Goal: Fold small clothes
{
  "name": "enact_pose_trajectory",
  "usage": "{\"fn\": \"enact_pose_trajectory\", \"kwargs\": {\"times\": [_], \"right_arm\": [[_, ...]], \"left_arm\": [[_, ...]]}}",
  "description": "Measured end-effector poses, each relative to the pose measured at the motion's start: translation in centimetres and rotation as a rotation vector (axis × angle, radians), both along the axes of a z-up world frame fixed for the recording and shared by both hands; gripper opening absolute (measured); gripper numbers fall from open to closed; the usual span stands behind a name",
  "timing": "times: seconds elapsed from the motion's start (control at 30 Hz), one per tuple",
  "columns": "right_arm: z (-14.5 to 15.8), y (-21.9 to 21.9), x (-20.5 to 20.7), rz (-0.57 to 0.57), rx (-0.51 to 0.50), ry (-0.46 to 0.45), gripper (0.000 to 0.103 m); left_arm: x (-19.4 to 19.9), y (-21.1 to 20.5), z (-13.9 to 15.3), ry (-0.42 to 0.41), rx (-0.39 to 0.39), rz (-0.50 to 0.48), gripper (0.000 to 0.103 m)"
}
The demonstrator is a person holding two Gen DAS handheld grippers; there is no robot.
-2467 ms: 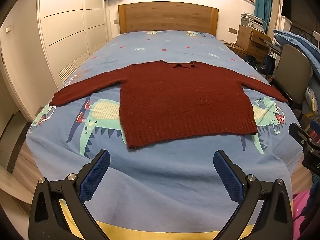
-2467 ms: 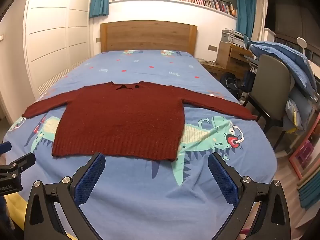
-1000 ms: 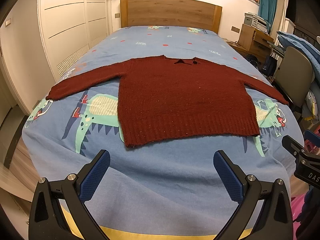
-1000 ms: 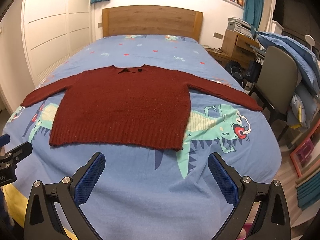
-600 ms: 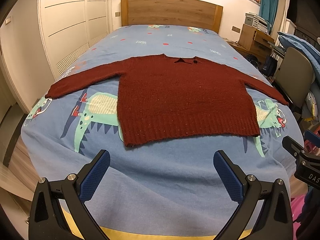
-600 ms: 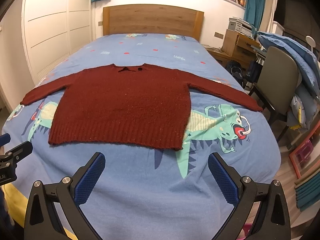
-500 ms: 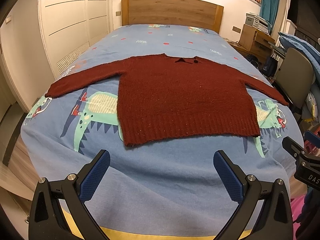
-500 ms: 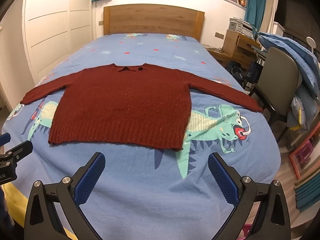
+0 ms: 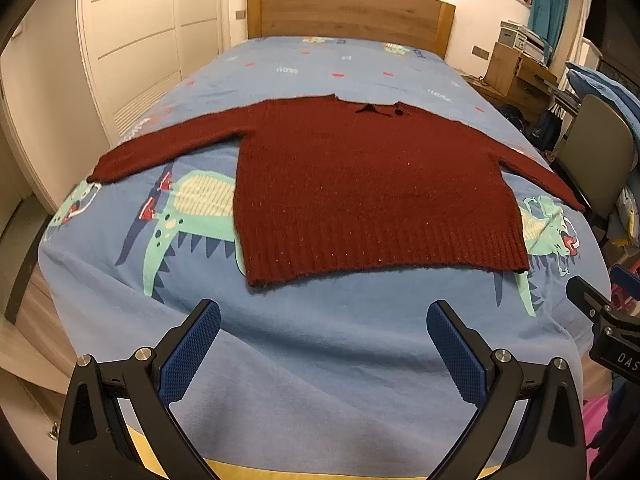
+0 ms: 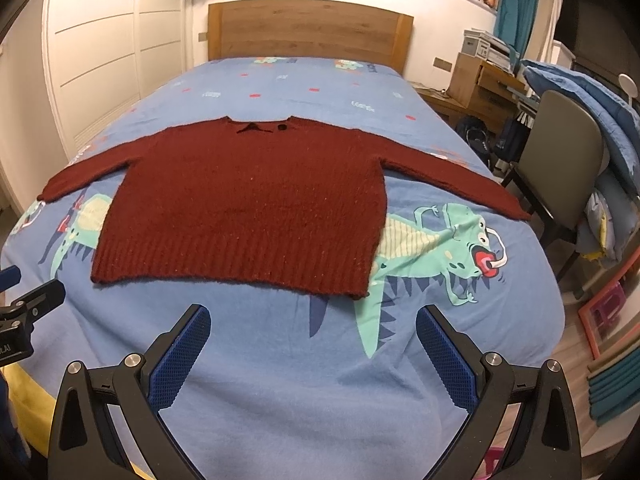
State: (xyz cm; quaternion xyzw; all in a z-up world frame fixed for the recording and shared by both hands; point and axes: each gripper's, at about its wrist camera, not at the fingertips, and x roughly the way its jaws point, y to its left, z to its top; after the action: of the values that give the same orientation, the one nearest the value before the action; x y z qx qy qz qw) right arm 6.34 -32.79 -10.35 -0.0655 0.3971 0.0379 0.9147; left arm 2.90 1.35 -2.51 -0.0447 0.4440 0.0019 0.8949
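A dark red knitted sweater (image 9: 368, 188) lies flat on the bed, front down toward me, both sleeves spread out sideways, ribbed hem nearest. It also shows in the right wrist view (image 10: 248, 208). My left gripper (image 9: 324, 344) is open and empty, above the blue bedspread just short of the hem. My right gripper (image 10: 312, 344) is open and empty, also short of the hem, near its right corner. The right gripper's body shows at the right edge of the left view (image 9: 608, 332), and the left gripper's at the left edge of the right view (image 10: 24, 312).
The bed (image 9: 320, 380) has a blue dinosaur-print cover and a wooden headboard (image 9: 348, 12). White wardrobes (image 9: 132, 40) stand left. A grey chair (image 10: 560, 160), a wooden desk (image 10: 480, 84) and piled blue bedding (image 10: 592, 104) stand right.
Both grippers have moved forward toward the sweater, so its hem sits closer and larger in both views. Both stay open.
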Motion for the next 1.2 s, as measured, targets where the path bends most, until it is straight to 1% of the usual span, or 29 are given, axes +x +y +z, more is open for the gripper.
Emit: {"fn": "enact_pose_trajectory", "kwargs": {"times": [0.17, 0.33, 0.47, 0.6, 0.7, 0.83, 0.97, 1.0, 1.1, 1.2], "right_arm": [[-0.5, 0.0, 1.1, 0.004, 0.004, 0.023, 0.103], [-0.8, -0.4, 3.0, 0.016, 0.027, 0.040, 0.103], [-0.7, -1.8, 5.6, 0.010, 0.083, 0.040, 0.103], [-0.8, -4.6, 9.3, -0.001, 0.163, 0.047, 0.103], [-1.5, -8.3, 12.9, -0.078, 0.212, 0.050, 0.103], [-2.8, -13.7, 16.7, -0.193, 0.235, 0.042, 0.103], [-4.7, -21.0, 20.7, -0.323, 0.299, 0.047, 0.103], [-5.3, -23.1, 21.7, -0.360, 0.320, 0.052, 0.103], [-6.9, -27.5, 23.8, -0.429, 0.391, 0.069, 0.103], [-8.5, -32.5, 25.6, -0.518, 0.503, 0.065, 0.102]], "left_arm": [[1.1, 0.2, -0.3, 0.027, -0.003, 0.008, 0.102], [2.6, -0.2, -0.1, 0.028, 0.025, -0.023, 0.102], [4.3, -0.5, 0.3, 0.020, 0.054, -0.039, 0.102], [6.5, 0.0, 0.1, 0.035, 0.048, -0.025, 0.102], [8.1, 0.5, -0.3, 0.050, 0.052, -0.006, 0.102], [10.0, 1.1, -0.9, 0.069, 0.045, 0.022, 0.102], [11.8, 1.9, -1.7, 0.100, 0.053, 0.063, 0.102], [12.3, 2.1, -2.2, 0.116, 0.050, 0.071, 0.102], [13.0, 2.4, -2.9, 0.137, 0.054, 0.085, 0.102], [13.8, 2.4, -3.5, 0.161, 0.057, 0.099, 0.102]]}}
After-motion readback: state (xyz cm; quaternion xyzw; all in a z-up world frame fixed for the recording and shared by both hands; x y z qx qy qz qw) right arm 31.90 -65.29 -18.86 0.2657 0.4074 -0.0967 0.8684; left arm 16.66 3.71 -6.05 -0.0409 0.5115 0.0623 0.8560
